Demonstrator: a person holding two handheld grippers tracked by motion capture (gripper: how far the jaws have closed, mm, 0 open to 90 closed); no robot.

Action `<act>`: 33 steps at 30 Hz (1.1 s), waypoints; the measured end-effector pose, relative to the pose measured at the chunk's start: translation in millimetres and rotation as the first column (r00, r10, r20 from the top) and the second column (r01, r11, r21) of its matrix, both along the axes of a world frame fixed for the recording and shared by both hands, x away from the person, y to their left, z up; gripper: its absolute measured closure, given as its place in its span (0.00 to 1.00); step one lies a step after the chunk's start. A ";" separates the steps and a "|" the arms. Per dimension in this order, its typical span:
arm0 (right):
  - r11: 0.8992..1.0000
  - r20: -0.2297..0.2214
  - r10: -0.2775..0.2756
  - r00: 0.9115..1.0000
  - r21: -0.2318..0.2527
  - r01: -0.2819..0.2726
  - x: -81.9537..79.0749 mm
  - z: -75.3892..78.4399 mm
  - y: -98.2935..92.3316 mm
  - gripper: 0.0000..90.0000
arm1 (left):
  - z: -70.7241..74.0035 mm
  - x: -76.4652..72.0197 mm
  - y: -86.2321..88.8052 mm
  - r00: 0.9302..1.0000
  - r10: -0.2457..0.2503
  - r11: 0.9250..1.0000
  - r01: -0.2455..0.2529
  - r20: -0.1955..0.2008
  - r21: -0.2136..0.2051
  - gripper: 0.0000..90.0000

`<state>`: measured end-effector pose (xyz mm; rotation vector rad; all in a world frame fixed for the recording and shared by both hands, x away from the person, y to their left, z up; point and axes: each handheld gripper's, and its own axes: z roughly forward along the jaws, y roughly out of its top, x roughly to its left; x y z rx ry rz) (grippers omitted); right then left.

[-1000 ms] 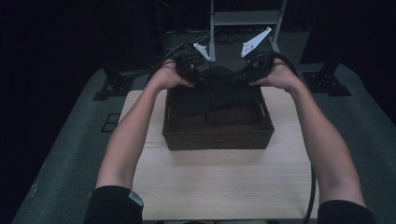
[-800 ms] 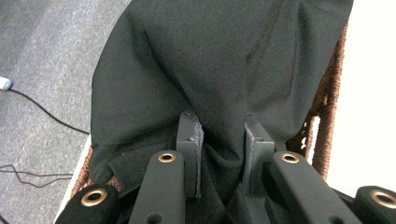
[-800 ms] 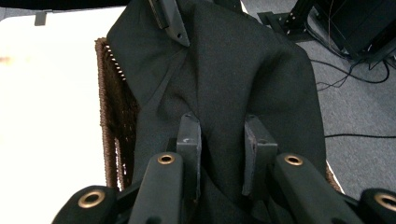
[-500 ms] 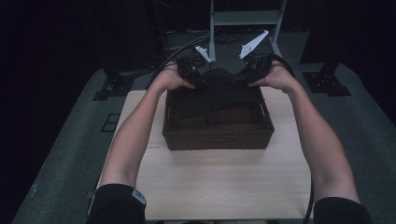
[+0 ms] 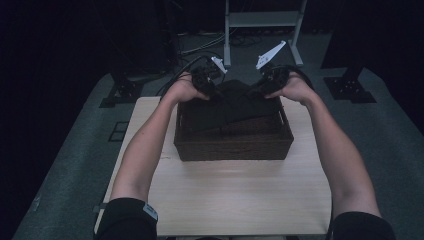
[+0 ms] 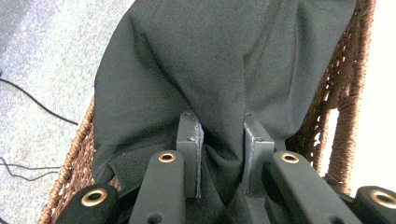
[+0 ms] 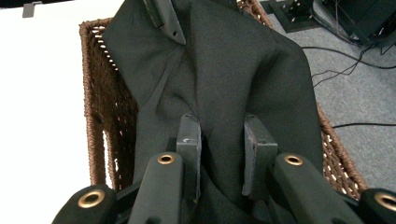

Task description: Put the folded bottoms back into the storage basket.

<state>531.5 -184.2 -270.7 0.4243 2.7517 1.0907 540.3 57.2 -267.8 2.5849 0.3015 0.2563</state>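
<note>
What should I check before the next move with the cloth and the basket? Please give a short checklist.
1. Left gripper shut on cloth: ok.
2. Right gripper shut on cloth: ok.
3. Cloth hangs over the basket, not outside the far rim: not ok, part drapes over the rim.
4. Basket stands fully on the table: ok.
5. Inside of basket free of other things: cannot tell.

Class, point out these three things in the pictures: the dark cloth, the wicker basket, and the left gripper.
dark cloth (image 6: 196, 70), left gripper view, on its smooth middle fold.
wicker basket (image 5: 232, 149), high view, on its near woven wall.
left gripper (image 6: 223, 140), left gripper view, midway between its fingertips, where the cloth is pinched.
</note>
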 end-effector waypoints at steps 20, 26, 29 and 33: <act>1.000 -0.042 -0.007 0.999 -0.005 0.007 2.4 -20.9 1.4 0.79 | -21.3 0.8 -0.7 1.000 0.005 1.000 -0.005 -0.017 0.009 0.81; 1.000 -0.049 -0.009 0.999 0.005 0.009 2.3 -29.5 0.5 0.79 | -29.8 0.3 1.4 1.000 0.009 1.000 -0.009 -0.025 0.001 0.81; 1.000 -0.058 -0.013 0.998 0.002 0.013 1.1 -36.9 1.9 0.79 | -36.0 -0.2 0.0 0.999 0.008 1.000 -0.008 -0.031 0.018 0.81; 1.000 -0.072 -0.016 0.997 0.003 0.016 1.1 -45.3 0.7 0.79 | -41.6 -0.1 -1.8 0.999 0.007 1.000 -0.006 -0.039 0.023 0.81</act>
